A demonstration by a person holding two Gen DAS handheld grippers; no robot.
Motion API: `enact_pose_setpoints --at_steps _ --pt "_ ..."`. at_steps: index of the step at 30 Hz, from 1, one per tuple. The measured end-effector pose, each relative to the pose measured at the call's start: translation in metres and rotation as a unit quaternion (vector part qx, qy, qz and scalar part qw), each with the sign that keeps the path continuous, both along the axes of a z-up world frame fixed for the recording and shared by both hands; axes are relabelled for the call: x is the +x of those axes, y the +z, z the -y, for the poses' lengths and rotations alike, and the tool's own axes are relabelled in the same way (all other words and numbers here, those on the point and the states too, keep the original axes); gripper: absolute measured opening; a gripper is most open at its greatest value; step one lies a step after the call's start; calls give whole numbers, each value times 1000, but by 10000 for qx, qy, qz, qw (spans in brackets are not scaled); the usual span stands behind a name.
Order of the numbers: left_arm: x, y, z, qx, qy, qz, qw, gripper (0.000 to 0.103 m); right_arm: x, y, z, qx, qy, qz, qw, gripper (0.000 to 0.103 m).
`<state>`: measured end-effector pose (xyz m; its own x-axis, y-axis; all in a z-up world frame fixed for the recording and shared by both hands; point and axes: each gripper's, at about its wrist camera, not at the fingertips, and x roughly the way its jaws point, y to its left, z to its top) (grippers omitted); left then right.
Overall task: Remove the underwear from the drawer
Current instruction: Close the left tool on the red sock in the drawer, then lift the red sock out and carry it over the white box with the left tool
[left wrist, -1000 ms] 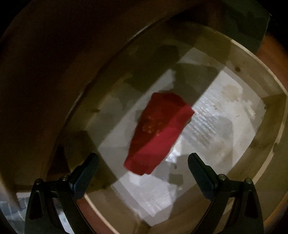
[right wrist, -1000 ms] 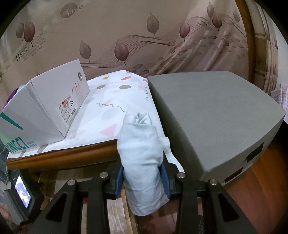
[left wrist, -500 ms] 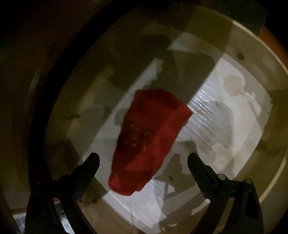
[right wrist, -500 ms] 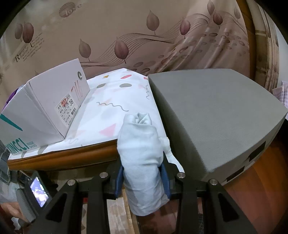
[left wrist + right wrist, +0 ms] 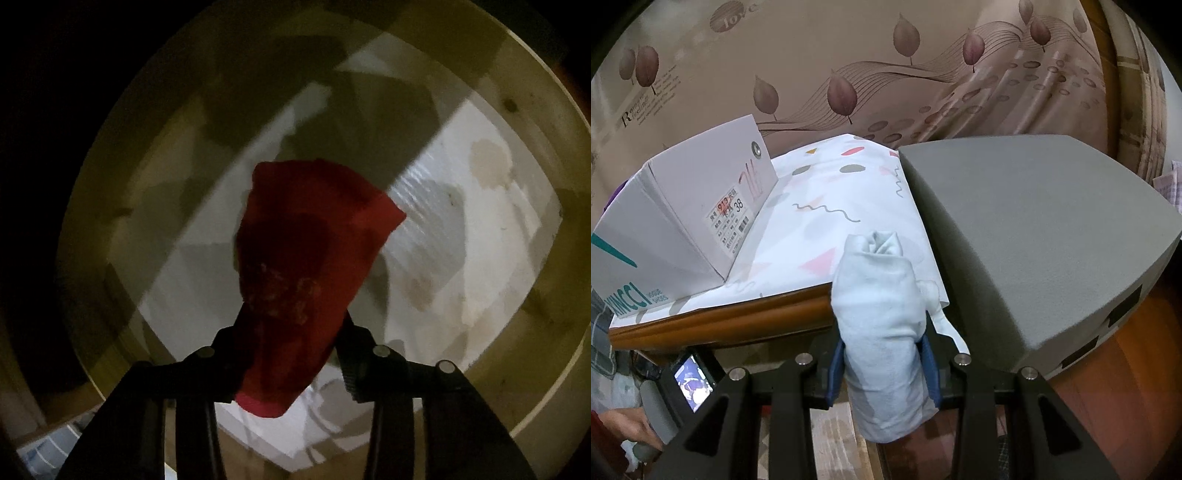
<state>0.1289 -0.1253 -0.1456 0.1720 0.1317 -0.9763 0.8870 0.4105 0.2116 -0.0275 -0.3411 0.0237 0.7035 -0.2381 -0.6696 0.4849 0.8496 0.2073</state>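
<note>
left wrist view: the left gripper (image 5: 291,332), pointing steeply down into the pale wooden drawer (image 5: 517,122), has just been closing its jaws, and the folded red fabric underwear (image 5: 306,258) now sits between them, pinched at its near end. the far end of the red piece spreads out over the white lined drawer floor (image 5: 461,229), which carries a few brownish stains. the drawer walls lie in shadow; whether the red piece has left the floor cannot be told.

right wrist view: the right gripper (image 5: 882,365) is clamped on a rolled pale blue cloth bundle (image 5: 882,325), its blue-edged pads pressing both sides. beyond it stands a brown wooden cabinet top covered with a white patterned cloth (image 5: 827,195). a white cardboard shoe box (image 5: 683,225) rests on the left of that cloth, and a grey fabric box (image 5: 1034,236) on the right. a brown leaf-printed curtain (image 5: 886,66) hangs behind.
</note>
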Motion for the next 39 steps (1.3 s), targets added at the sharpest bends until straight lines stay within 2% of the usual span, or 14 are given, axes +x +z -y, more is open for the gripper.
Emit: enact_pose_setpoints --at_steps 6,12,16,26,33,36,39 --pt "-8 -3 -11 108 58 -189 9997 33 0 -1 0 23 1 -35 10000 35" --pt "-5 8 -24 -190 322 -267 9989 26 1 -1 0 24 -4 -33 10000 35" --pt "-5 17 -32 -303 305 -152 9990 26 1 -2 0 29 3 -37 10000 35" --pt "-22 42 -52 -682 438 -289 9963 25 3 -2 -2 19 13 -43 10000 35" --pt "-32 66 -65 -1038 662 -70 9924 25 3 -2 -2 -16 26 -42 10000 35" --pt "-32 77 -84 -1201 864 92 9889 25 3 -3 -3 -37 33 -51 10000 35" --pt "-44 87 -79 -1332 1210 312 9832 25 2 -3 -3 -43 34 -55 10000 35"
